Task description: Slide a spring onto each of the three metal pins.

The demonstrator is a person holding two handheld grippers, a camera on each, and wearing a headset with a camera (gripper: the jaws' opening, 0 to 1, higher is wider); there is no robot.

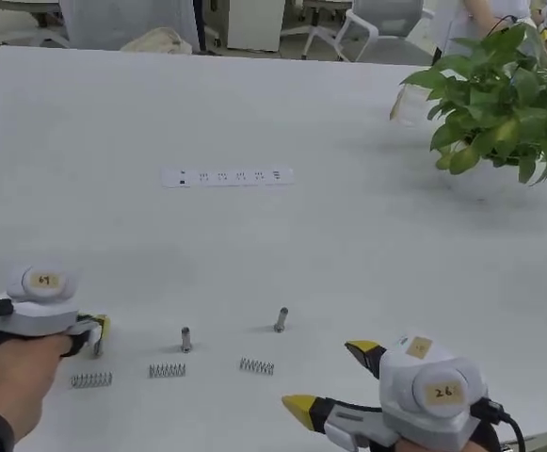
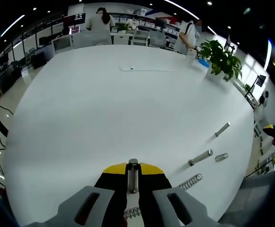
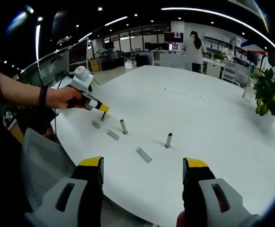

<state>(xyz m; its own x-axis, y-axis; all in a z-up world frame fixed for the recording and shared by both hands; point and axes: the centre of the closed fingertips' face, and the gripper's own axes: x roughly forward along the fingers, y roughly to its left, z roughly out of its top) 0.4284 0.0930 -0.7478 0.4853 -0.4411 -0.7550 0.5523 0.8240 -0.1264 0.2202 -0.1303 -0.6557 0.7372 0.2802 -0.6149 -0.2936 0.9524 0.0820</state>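
Left claw [image 2: 133,169] around cylindrical metal pin [image 2: 133,178]

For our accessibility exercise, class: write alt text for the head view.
On a white table, the left gripper has its jaws shut on one metal pin; two more pins stand beside it, three springs lie in front, none on a pin. The right gripper hovers open nearby.

Lying flat on the white bench [image 1: 348,245]: three springs [image 1: 167,371]; standing just behind: two pins [image 1: 185,339]; beyond, power strip [image 1: 227,177], potted plant [image 1: 499,104].
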